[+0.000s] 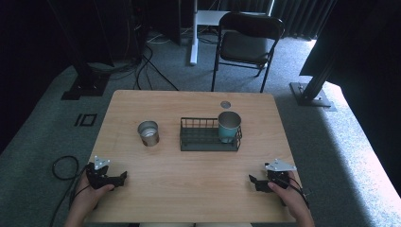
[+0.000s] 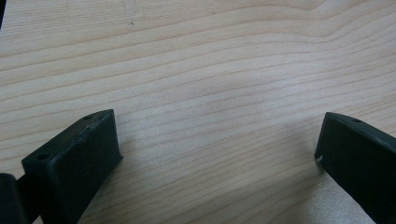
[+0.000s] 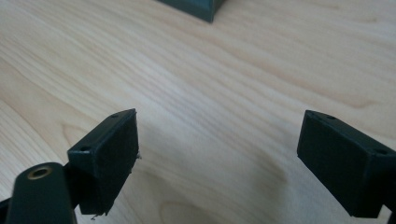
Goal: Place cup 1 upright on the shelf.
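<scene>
You have both tools, left tool [image 1: 124, 177] and right tool [image 1: 252, 180], parked wide and empty on the worktop [image 1: 189, 189], steel cup [image 1: 148, 133] and rack [image 1: 209, 135] well ahead, ready to reach.

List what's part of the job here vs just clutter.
Job: steel cup on the table; teal cup standing in the wire rack; left gripper and right gripper, both open.

Lying about: folding chair, floor cables.
</scene>
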### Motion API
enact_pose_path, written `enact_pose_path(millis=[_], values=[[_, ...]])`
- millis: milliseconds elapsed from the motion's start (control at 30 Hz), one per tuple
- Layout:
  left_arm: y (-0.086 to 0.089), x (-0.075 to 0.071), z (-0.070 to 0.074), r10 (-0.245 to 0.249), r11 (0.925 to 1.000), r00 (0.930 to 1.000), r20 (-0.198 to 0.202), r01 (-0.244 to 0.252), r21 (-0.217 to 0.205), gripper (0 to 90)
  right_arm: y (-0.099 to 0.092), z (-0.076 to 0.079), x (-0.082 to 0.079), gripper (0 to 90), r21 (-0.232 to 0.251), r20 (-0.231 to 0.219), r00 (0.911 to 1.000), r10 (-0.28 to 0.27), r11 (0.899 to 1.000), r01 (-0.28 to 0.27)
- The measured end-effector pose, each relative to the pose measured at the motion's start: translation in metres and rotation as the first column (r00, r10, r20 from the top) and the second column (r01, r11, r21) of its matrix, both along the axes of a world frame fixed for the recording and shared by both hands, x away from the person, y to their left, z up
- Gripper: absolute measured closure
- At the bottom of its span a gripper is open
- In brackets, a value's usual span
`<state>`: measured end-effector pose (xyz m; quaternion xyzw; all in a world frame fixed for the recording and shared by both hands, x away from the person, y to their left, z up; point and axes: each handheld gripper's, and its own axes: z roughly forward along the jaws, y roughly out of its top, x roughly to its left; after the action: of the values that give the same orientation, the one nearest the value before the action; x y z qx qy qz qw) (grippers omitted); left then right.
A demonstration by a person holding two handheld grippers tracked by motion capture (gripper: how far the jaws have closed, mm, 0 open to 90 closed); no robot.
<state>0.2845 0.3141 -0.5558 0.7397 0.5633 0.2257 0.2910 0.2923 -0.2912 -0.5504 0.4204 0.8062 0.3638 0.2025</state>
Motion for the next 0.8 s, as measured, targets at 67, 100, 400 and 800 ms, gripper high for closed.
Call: enact_pose_path(millis=[67,100,400,800], values=[[0.0,0.0,0.0,0.0,1.0,1.0,0.0,0.0,0.0,0.4,0.0,-0.0039,-0.0009,12.4,-0.017,-0.016,0.9999,0.001,1.0,-0.002],[0.0,0.0,0.0,0.0,1.0,1.0,0.0,0.0,0.0,0.4,0.0,-0.0039,-0.0009,12.4,-0.017,-0.016,0.9999,0.001,1.0,-0.002],[-0.0001,-0.0001,0.0,0.001,1.0,1.0,0.0,-0.001,0.0,0.4,-0.002,-0.0071,0.0,11.2,-0.005,-0.058,0.9983,-0.011,1.0,0.01],[-0.0009,-0.0027,0.0001,-0.001,1.0,1.0,0.0,0.001,0.0,0.4,-0.002,-0.0072,0.0,11.2,-0.005,-0.057,0.9983,-0.01,1.0,0.01]])
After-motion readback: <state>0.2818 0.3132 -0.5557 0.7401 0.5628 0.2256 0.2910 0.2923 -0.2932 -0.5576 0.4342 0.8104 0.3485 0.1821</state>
